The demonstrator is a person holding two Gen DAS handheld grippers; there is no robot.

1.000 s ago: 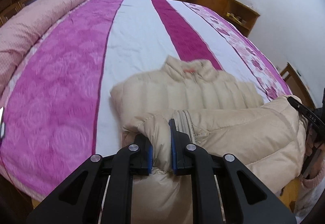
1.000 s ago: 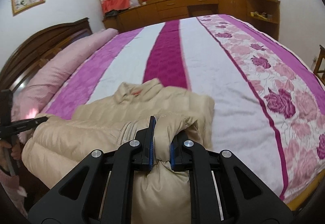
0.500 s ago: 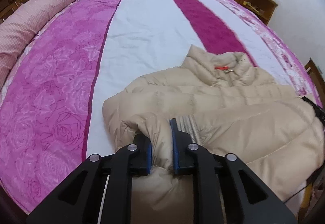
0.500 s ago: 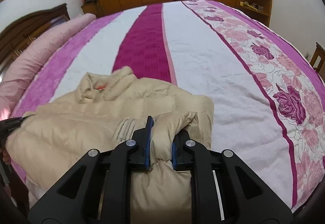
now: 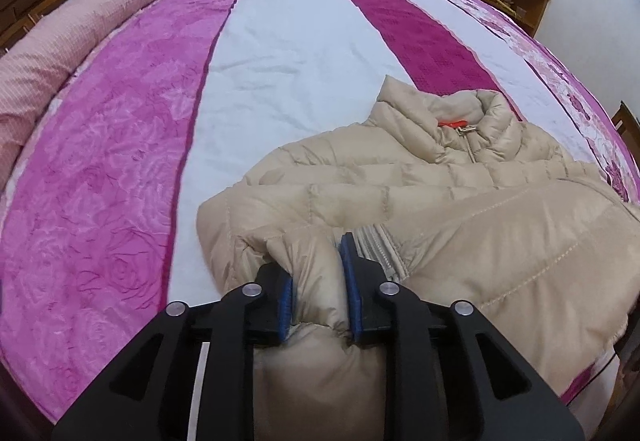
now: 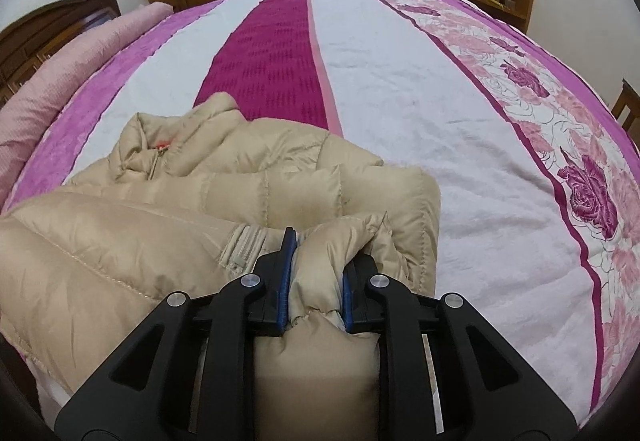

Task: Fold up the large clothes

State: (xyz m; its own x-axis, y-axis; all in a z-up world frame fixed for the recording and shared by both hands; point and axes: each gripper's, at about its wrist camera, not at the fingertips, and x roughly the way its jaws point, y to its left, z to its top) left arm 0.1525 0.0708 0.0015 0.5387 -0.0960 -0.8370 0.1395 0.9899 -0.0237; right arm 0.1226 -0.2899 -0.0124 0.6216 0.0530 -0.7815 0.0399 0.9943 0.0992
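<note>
At about 6 o'clock of the left wrist view, the left gripper (image 5: 318,283) pinched a thick fold of the beige quilted down jacket (image 5: 420,181) between its blue pads; the jacket lay on the purple, white and magenta striped bedspread (image 5: 280,41), collar toward 1 o'clock. In the right wrist view, the right gripper (image 6: 314,273) was pressed likewise on the jacket's opposite corner. The step seemed to be folding the bottom part up toward the collar, so the next move probably called for carrying both corners forward evenly, then letting go.
</note>
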